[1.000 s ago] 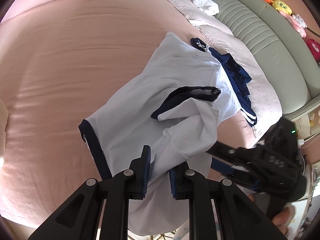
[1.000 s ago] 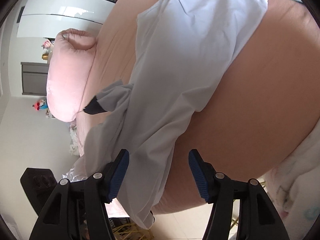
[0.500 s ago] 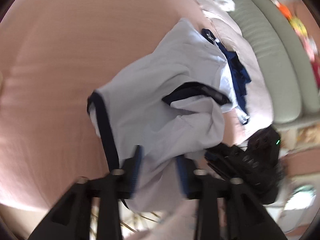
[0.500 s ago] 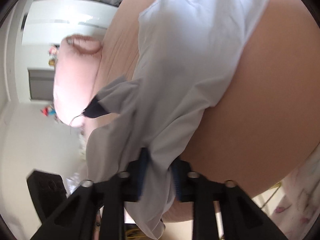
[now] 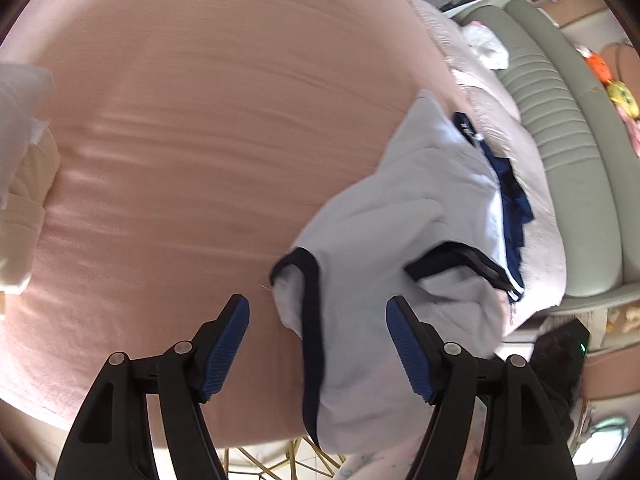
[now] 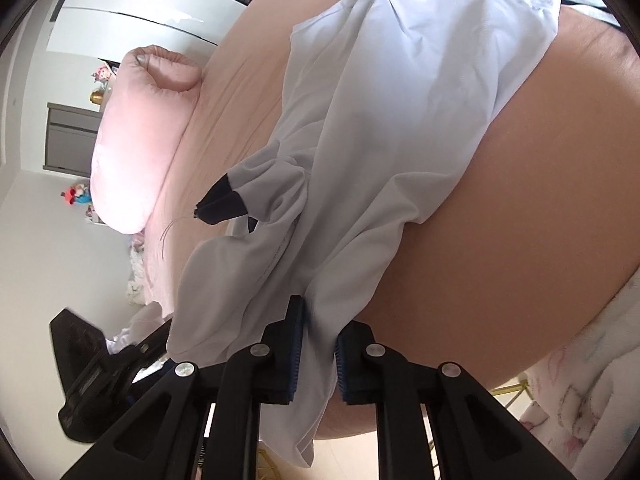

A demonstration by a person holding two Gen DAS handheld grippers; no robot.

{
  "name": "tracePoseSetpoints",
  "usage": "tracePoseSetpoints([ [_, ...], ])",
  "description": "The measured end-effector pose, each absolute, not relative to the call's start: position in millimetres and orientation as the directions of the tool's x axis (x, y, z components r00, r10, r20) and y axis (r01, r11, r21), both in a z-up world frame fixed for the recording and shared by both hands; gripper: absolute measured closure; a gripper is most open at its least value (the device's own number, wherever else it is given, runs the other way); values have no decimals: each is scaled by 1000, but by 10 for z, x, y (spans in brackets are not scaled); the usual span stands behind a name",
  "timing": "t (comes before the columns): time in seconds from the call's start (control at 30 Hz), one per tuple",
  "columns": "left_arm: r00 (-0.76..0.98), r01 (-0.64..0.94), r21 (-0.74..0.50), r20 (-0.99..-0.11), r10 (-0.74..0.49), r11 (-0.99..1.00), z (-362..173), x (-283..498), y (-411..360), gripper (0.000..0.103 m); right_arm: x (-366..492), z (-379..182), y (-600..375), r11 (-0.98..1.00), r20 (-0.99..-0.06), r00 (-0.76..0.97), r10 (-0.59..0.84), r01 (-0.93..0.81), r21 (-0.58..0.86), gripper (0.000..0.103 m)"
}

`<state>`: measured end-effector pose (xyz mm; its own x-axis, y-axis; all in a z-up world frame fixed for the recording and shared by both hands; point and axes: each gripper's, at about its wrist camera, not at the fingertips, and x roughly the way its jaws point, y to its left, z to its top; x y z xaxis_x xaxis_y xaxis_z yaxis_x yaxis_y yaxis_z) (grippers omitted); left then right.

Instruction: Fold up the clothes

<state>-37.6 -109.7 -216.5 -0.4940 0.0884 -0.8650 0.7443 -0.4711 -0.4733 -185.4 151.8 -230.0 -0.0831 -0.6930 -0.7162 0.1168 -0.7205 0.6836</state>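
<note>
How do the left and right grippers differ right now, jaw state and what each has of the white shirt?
The left gripper stands wide open, holding nothing; the right gripper is closed, pinching a fold of the white shirt.
The left gripper's pads flank the shirt's navy-trimmed hem without touching it; the right gripper's pads press cloth from both sides.
Both have black arms with blue ribbed pads and point at the same shirt on the pink bed.

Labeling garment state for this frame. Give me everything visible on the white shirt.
The white shirt is thin, smooth fabric with navy trim: a dark band edges one opening and a sleeve cuff. It lies crumpled and unfolded on the pink bed, one end hanging over the bed's edge. The right gripper is shut on a bunched part of it; the left gripper is open, the shirt's trimmed edge showing between its fingers.
</note>
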Motion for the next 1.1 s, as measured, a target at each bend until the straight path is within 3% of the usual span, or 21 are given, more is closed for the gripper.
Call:
tracePoseSetpoints([
  [0.43,-459,759,-497,-867,196,-420,-2669,-838,-1302,34,-1966,-2201,1298,-779,-776,-104,-623,181,601,90],
  [0.57,-462,753,-468,-877,134,-462,-2618,-890,-1207,34,-2004,-2236,1314,-772,-769,-90,-632,161,616,90],
  [0.63,-471,746,-471,-873,126,-470,-2609,-897,-1151,41,-2011,-2261,1351,-758,-757,-78,-649,146,635,90],
  [0.7,-485,738,-489,-864,138,-465,-2614,-892,-1114,64,-2001,-2290,1402,-754,-755,-57,-653,144,641,90],
  [0.77,-499,731,-509,-853,154,-454,-2620,-881,-1090,70,-2015,-2329,1496,-746,-749,-38,-661,133,652,89],
  [0.8,-502,730,-515,-850,158,-449,-2621,-879,-1080,72,-2029,-2362,1490,-740,-741,-34,-670,112,664,87],
  [0.87,-509,729,-527,-844,170,-436,-2618,-861,-1089,76,-2109,-2483,1394,-724,-724,-26,-690,57,688,63],
  [0.9,-513,728,-535,-840,176,-428,-2615,-848,-1096,77,-2112,-2533,1406,-713,-713,-12,-701,24,701,43],
  [1.1,-519,728,-542,-836,179,-419,-2569,-808,-1059,82,-2092,-2693,1400,-684,-685,1,-729,-50,728,40],
])
